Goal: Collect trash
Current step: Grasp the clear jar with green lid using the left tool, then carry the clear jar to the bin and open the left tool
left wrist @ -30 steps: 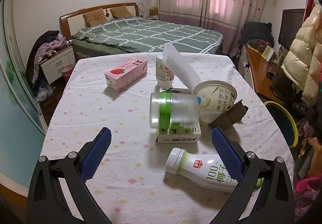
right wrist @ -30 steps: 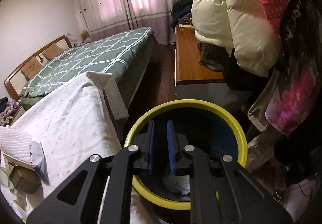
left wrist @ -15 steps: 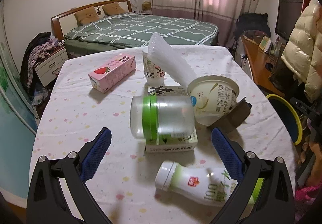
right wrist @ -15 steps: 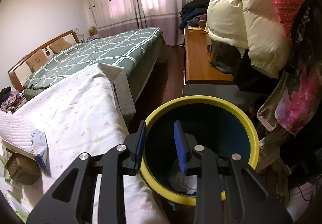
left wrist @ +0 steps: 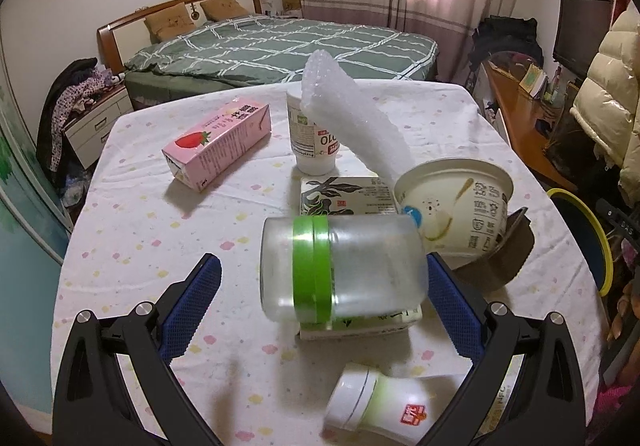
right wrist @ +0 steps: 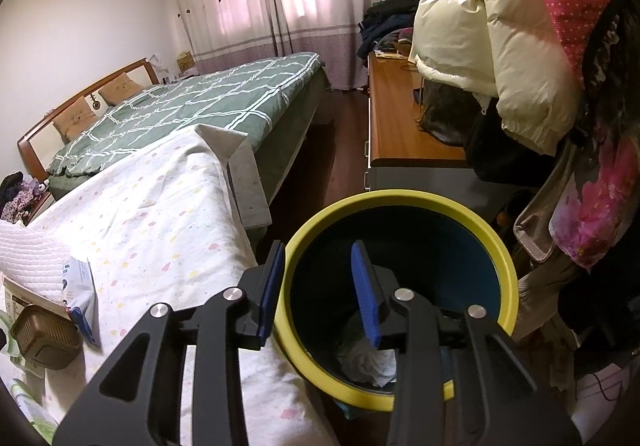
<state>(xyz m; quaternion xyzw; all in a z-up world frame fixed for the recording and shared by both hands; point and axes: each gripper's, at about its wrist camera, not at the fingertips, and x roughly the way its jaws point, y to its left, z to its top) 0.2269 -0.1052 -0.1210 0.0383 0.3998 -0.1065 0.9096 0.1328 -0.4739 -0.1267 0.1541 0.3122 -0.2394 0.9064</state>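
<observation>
In the left wrist view my left gripper [left wrist: 320, 306] is open, its jaws on either side of a clear plastic jar with a green band [left wrist: 340, 274] that lies on a flat carton [left wrist: 352, 197]. A white drink bottle [left wrist: 384, 406] lies below it. A yogurt tub [left wrist: 460, 205], a white cup [left wrist: 312, 141], bubble wrap [left wrist: 352, 121] and a pink strawberry carton [left wrist: 220, 145] lie beyond. In the right wrist view my right gripper [right wrist: 318, 286] is open and empty over the rim of the yellow-rimmed bin [right wrist: 492, 246], which holds crumpled paper [right wrist: 372, 362].
The table [left wrist: 140, 238] has a dotted white cloth. The bin [left wrist: 592, 238] stands off its right edge. A brown tray [right wrist: 44, 338] and a blue-white wrapper [right wrist: 80, 286] lie near that edge. A wooden desk [right wrist: 400, 125], hanging coats and a bed lie beyond.
My left gripper has moved forward until its jaws flank the clear jar. My right gripper has opened over the bin and drawn back toward the table.
</observation>
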